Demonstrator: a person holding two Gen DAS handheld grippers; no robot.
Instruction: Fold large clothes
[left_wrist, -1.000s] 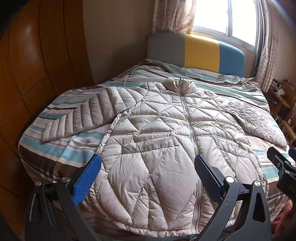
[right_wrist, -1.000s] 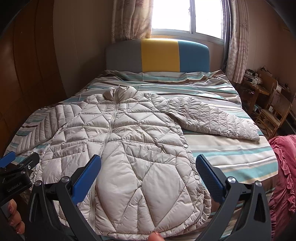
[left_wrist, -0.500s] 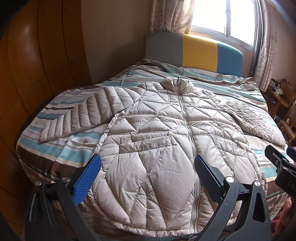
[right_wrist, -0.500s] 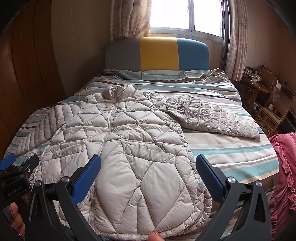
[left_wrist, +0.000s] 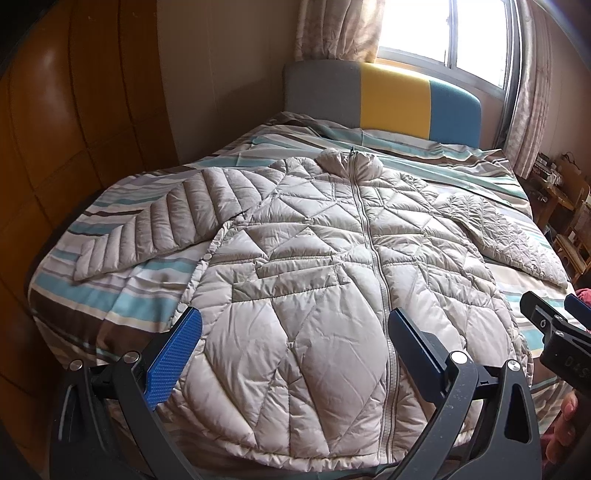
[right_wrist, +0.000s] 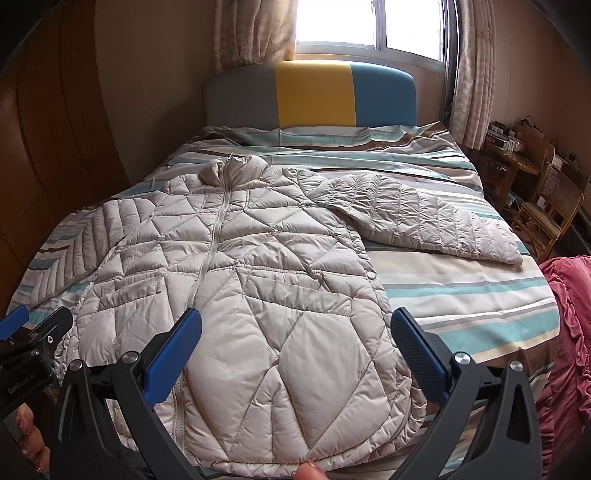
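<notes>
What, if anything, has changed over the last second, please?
Little. Both cameras drifted slightly, so the jacket sits a bit lower in each view. Nothing was gripped or released: the left gripper and right gripper remain open above the hem. The jacket lies flat on the bed, zipped, sleeves spread, as before.

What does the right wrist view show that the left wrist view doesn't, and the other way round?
Only the right wrist view shows the red ruffled fabric beside the bed, the whole wicker chair, and the jacket's right sleeve lying fully spread.

Only the left wrist view shows the left sleeve whole, down to its cuff, and more of the wooden wardrobe.

Both show the quilted jacket zipped and flat on the striped bed, the headboard, the window, and both claws open: left claw, right claw.
</notes>
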